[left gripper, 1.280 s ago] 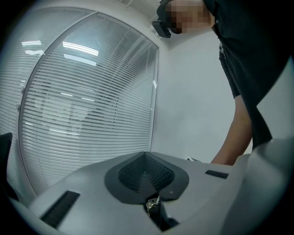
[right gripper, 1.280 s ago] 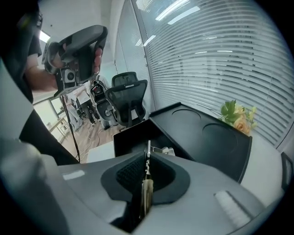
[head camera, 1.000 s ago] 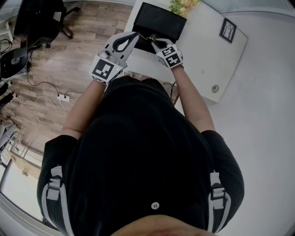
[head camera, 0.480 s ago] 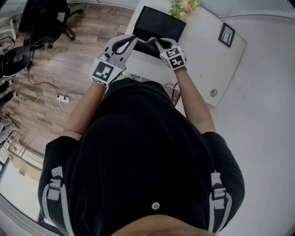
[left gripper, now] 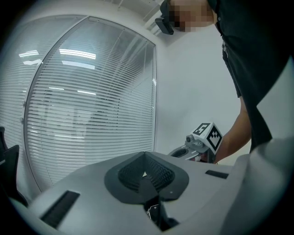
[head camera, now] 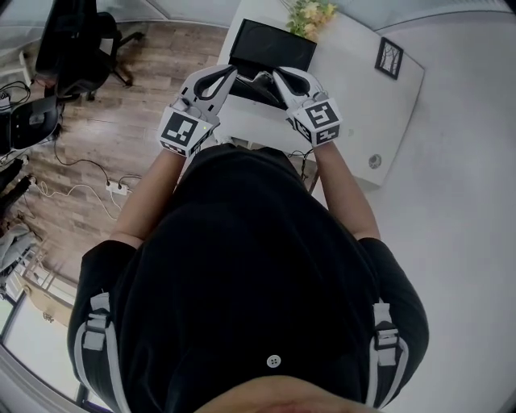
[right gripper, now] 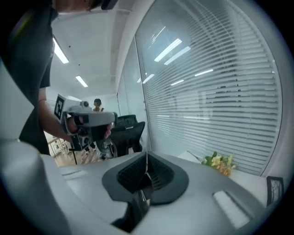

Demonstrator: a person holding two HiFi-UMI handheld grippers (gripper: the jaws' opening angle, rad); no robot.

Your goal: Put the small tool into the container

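My left gripper (left gripper: pixel 145 173) and right gripper (right gripper: pixel 146 172) are both clenched on nothing I can see, just above the black container (head camera: pixel 272 44). The small tool isn't visible and perhaps lies inside, so I check there before lifting away.

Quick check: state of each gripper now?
Left gripper: closed, nothing visible between the jaws.
Right gripper: closed, nothing clearly held.

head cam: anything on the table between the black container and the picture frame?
Nothing: in the head view, bare white table runs from the black container to the picture frame. The flowers sit beyond that line.
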